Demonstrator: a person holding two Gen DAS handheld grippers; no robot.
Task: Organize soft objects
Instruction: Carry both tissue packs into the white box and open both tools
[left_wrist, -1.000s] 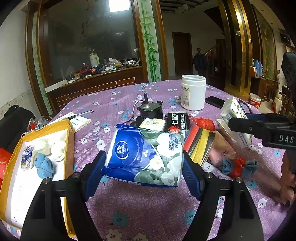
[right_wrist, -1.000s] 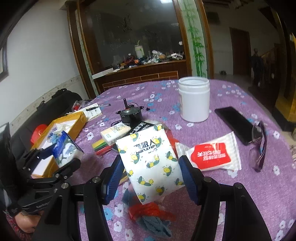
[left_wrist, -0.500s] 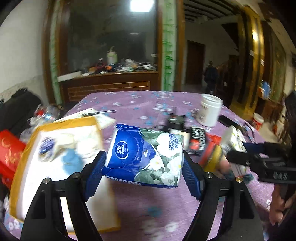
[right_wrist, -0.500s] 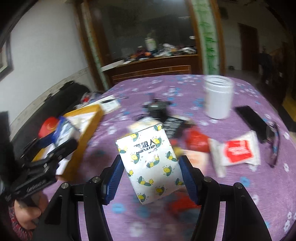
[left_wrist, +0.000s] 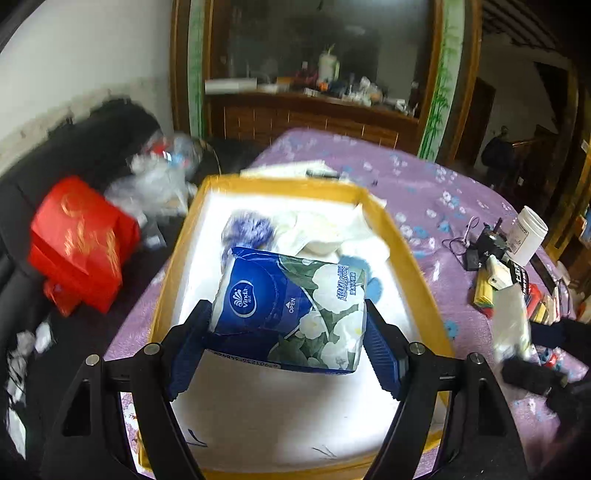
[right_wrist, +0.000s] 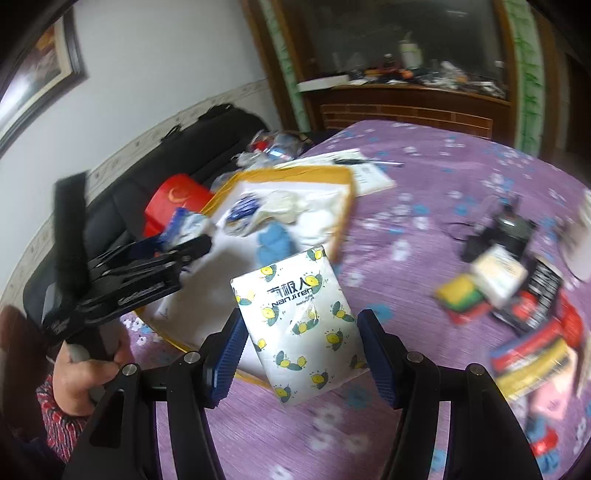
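Purple flowered counter fills the room here, and on its near-left corner sits the yellow-rimmed tray, white inside, clearly the collecting spot for the soft stuff. Already in there: a pale crumpled cloth, a blue-and-white bundle and a blue sock-like piece, all bunched toward the far end, which leaves the near half bare.

Left gripper is right over that bare stretch, jaws clamped on the short ends of the blue tissue pack, pads pressing in on both sides. Held across its width like that, the pack hangs flat and label-up, ready to go down flat, I'd say.

Right gripper is just off the tray's near edge, over the cloth, jaws squeezing the white bee-print tissue pack by its sides. That one's tilted, top corner leaning toward the tray. Looks to me like it's queued second, waiting for room.

Off to the right, the hard odds and ends stay put on the counter: a white jar, a small black device with its cord, and a blurred stack of coloured packets. Not soft, so not tray-bound, by my reckoning.

Watch the pile at the far end: set the blue pack short of it or it'll ride up.
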